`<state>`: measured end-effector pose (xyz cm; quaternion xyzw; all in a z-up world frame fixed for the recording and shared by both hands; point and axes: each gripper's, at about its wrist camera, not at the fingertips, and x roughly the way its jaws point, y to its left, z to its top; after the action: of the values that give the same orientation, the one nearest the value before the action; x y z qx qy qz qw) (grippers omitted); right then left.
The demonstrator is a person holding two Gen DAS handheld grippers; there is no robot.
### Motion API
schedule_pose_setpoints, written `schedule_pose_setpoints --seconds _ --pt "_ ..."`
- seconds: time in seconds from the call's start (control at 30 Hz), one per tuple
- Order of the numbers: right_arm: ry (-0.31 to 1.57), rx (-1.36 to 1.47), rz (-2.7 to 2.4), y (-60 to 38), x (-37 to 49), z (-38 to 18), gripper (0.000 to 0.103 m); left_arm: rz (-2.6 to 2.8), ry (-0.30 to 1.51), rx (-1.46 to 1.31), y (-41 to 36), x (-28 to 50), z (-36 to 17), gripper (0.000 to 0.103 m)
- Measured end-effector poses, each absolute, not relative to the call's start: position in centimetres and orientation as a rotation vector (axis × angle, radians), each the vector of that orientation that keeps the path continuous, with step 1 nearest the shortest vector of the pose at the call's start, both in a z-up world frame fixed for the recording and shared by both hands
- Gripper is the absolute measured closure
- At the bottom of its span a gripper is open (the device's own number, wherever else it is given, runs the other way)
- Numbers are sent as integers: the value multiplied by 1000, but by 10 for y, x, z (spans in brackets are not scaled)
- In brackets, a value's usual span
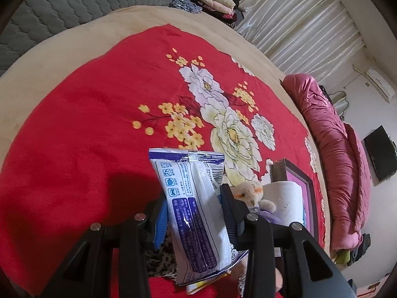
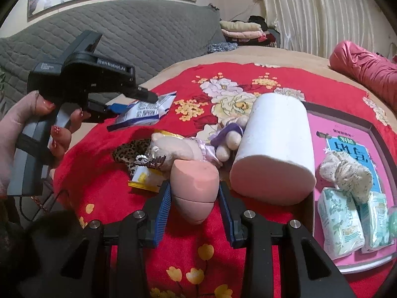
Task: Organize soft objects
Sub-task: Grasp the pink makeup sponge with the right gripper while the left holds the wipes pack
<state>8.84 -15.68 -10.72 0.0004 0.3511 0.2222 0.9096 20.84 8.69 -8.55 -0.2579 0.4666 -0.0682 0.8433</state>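
My left gripper (image 1: 192, 200) is shut on a white-and-blue tissue packet (image 1: 193, 198) and holds it above the red floral blanket (image 1: 86, 124). The same gripper (image 2: 129, 105) and packet (image 2: 144, 110) show at the left of the right wrist view. My right gripper (image 2: 194, 193) is shut on a pink egg-shaped sponge (image 2: 196, 186) just above the blanket. A plush toy (image 2: 183, 149), a leopard-print cloth (image 2: 129, 149) and a yellow packet (image 2: 145, 177) lie just beyond it. A white paper roll (image 2: 275, 149) lies to the right.
A pink-lined box (image 2: 320, 121) at the right holds two green tissue packs (image 2: 340, 221), a lace cloth (image 2: 347, 171) and a booklet. A pink quilt (image 1: 335, 149) lies along the bed's far side. Folded clothes (image 2: 243, 31) and a grey headboard (image 2: 124, 32) stand behind.
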Motion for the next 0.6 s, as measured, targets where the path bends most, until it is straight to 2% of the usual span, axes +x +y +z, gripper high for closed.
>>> schedule_pose_setpoints --seconds 0.6 --pt "656 -19 469 -142 81 -78 64 -99 957 -439 89 194 -80 64"
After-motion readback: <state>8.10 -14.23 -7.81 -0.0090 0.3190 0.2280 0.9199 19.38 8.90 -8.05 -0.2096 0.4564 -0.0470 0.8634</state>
